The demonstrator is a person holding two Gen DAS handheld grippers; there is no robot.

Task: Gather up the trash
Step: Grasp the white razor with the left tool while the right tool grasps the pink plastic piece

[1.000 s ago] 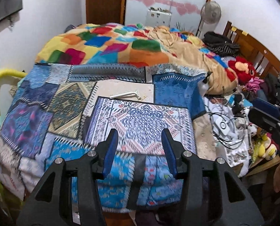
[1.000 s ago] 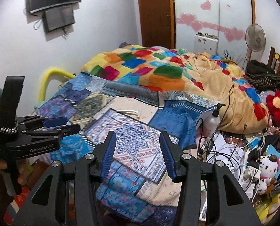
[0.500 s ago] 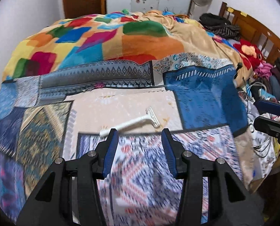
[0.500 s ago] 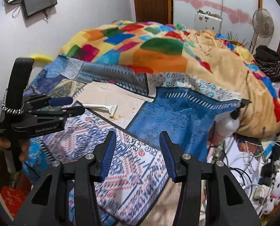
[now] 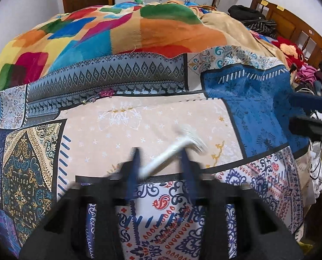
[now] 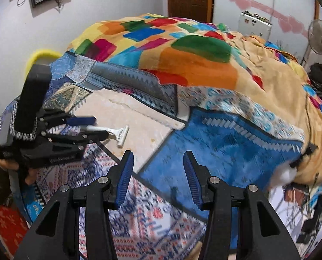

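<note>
1. Here the razor [image 5: 171, 151] lies on the bed [image 5: 121, 125], its handle between the closing jaws of the left hand-held gripper [image 5: 161, 162] (pads not yet pressing), long axis running slantwise to them.
2. The right hand-held gripper [image 6: 158, 177] hangs apart and empty, farther off.

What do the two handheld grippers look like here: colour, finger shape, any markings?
Both are black plastic. The right gripper has two tapered fingers lined with ribbed blue pads, and silver bolts at the joints. The left gripper has the same blue pads, white lettering on its side too blurred to read, and a beaded band around its upright black handle.
</note>
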